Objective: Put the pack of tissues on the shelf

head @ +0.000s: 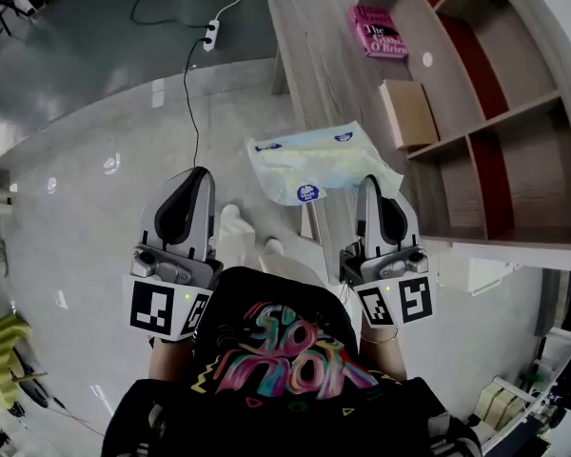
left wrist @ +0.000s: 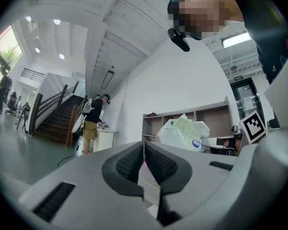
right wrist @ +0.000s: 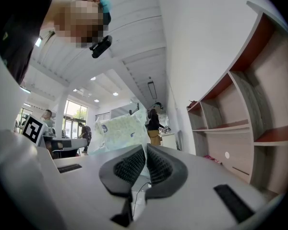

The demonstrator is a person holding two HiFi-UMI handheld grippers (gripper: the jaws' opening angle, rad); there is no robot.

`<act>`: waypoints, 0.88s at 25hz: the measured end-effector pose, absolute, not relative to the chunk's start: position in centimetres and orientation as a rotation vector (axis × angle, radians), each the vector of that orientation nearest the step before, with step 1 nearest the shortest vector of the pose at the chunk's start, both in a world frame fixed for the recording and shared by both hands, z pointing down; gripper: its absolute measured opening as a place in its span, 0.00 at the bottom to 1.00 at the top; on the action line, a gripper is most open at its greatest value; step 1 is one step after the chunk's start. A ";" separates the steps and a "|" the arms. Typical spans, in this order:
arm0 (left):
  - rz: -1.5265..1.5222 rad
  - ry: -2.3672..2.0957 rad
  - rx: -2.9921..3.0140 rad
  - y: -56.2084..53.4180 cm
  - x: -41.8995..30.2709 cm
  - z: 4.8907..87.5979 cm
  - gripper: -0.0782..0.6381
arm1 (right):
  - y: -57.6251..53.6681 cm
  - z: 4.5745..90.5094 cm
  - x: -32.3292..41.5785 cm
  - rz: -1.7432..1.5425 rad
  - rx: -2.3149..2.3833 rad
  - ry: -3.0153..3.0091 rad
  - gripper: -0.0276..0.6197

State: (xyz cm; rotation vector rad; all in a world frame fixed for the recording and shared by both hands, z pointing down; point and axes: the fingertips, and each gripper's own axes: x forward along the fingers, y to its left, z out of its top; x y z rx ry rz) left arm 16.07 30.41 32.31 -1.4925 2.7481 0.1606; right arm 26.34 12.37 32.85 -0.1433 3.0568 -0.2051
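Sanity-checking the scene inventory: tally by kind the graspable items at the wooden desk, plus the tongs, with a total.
pink hardcover book: 1
flat tan book or box, can't tell which: 1
pale green-and-white plastic pack of tissues: 1
grey handheld tongs: 2 (left tongs, right tongs)
Total: 5

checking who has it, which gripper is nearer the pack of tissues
Right. The right gripper is at the pack of tissues, jaws shut on its wrapper's near corner. The left gripper is off to the pack's left, apart from it.
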 end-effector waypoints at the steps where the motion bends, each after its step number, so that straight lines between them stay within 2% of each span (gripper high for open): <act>1: 0.159 2.749 -1.503 30.4 16.0 32.4 0.15 | 12.5 32.8 26.2 -0.204 -0.142 3.060 0.07; 6: 0.185 2.719 -1.551 30.6 13.1 32.5 0.15 | 14.0 32.8 23.4 -0.193 -0.150 3.068 0.07; 22: 0.143 2.576 -1.744 30.5 -7.3 31.3 0.15 | 15.8 31.7 4.2 -0.165 -0.339 3.011 0.07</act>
